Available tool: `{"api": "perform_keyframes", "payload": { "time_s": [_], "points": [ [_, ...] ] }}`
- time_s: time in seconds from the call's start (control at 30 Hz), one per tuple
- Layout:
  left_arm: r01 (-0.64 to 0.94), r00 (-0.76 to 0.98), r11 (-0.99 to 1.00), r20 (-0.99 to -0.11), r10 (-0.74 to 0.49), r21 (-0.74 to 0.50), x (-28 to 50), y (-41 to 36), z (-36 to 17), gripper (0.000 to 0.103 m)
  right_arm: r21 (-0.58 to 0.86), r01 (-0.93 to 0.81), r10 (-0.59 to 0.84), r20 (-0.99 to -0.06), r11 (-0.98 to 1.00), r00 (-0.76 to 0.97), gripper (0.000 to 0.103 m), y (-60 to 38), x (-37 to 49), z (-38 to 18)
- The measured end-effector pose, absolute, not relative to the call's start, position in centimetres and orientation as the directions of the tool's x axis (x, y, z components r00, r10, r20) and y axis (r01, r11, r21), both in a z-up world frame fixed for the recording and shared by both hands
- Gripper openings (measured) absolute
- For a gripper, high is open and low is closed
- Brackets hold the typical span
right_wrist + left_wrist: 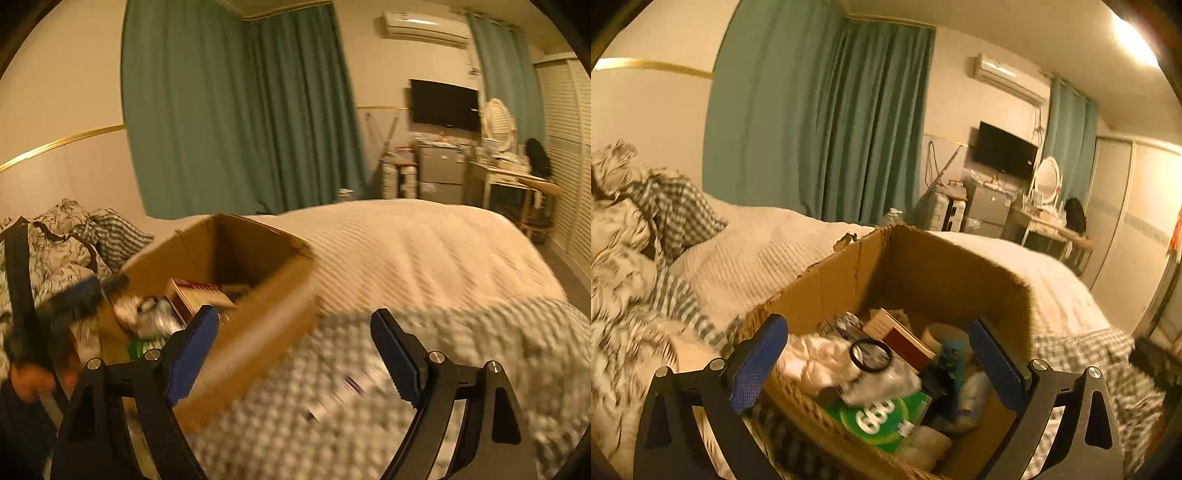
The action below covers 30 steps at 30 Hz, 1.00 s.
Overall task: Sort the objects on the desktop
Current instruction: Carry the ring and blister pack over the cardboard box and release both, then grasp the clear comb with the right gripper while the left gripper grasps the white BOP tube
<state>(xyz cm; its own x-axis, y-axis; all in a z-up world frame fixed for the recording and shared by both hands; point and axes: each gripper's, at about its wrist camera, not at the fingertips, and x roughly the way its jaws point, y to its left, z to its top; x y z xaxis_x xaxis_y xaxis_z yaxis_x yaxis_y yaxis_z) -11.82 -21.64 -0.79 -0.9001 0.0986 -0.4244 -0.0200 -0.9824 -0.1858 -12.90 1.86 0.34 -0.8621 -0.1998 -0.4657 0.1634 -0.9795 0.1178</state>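
An open cardboard box (849,273) sits on the bed. It holds a green packet (879,417), a red and white book (905,339), a round black-rimmed lens (870,355), white crumpled material and a blue object (951,360). My left gripper (879,365) is open and empty, its blue pads over the box's near side. My right gripper (295,354) is open and empty beside the box (258,306), above the checked blanket (332,424). A small blurred object (347,391) lies on the blanket between its fingers. The left gripper (79,293) shows blurred at the box's left.
A cream bedspread (424,251) covers the bed beyond the box. Rumpled patterned bedding (624,280) lies at the left. Green curtains (827,122), a wall TV (1004,153) and a dressing table (1045,218) stand at the far side.
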Motion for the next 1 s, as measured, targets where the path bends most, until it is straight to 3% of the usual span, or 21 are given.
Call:
{"api": "perform_keyframes", "payload": {
  "time_s": [0.17,0.3,0.43,0.6,0.7,0.77,0.83,0.9,1.0],
  "points": [
    [-0.103,-0.857,-0.986,-0.491,0.154,-0.129,-9.3,-18.8,1.4,0.103,0.076,0.156,-0.172,-0.550,-0.985,-0.817,0.085,7.5,-7.3,1.6],
    [-0.132,-0.804,-0.978,-0.560,0.201,-0.162,-6.2,-15.1,1.2,0.103,0.015,0.237,-0.187,-0.659,-0.971,-0.729,0.085,10.5,-5.4,2.2],
    [-0.137,-0.743,-0.967,-0.623,0.244,-0.215,-5.0,-10.6,0.2,0.103,-0.023,0.248,-0.167,-0.678,-0.969,-0.716,0.084,12.6,-4.5,2.1],
    [-0.139,-0.683,-0.972,-0.693,0.232,-0.190,-5.8,-4.8,-2.2,0.103,-0.044,0.279,-0.172,-0.690,-0.959,-0.703,0.082,14.3,-4.9,0.5],
    [-0.164,-0.651,-0.969,-0.718,0.246,-0.183,-7.0,-1.5,-3.9,0.103,-0.035,0.331,-0.207,-0.718,-0.943,-0.664,0.072,15.1,-6.1,-2.1],
    [-0.183,-0.648,-0.969,-0.721,0.245,-0.165,-7.9,0.7,-5.6,0.103,-0.031,0.391,-0.233,-0.760,-0.920,-0.607,0.056,15.4,-7.6,-4.5],
    [-0.179,-0.637,-0.976,-0.741,0.213,-0.127,-9.5,2.5,-7.9,0.103,-0.040,0.423,-0.229,-0.794,-0.905,-0.564,0.049,15.7,-9.4,-6.9],
    [-0.121,-0.609,-0.989,-0.781,0.139,-0.082,-11.6,3.8,-10.7,0.103,-0.017,0.448,-0.243,-0.822,-0.894,-0.515,0.048,16.0,-11.6,-9.3],
    [-0.110,-0.592,-0.991,-0.796,0.124,-0.073,-13.6,3.9,-13.4,0.103,0.019,0.495,-0.284,-0.837,-0.868,-0.467,0.048,15.5,-14.7,-11.9]
  ]
}}
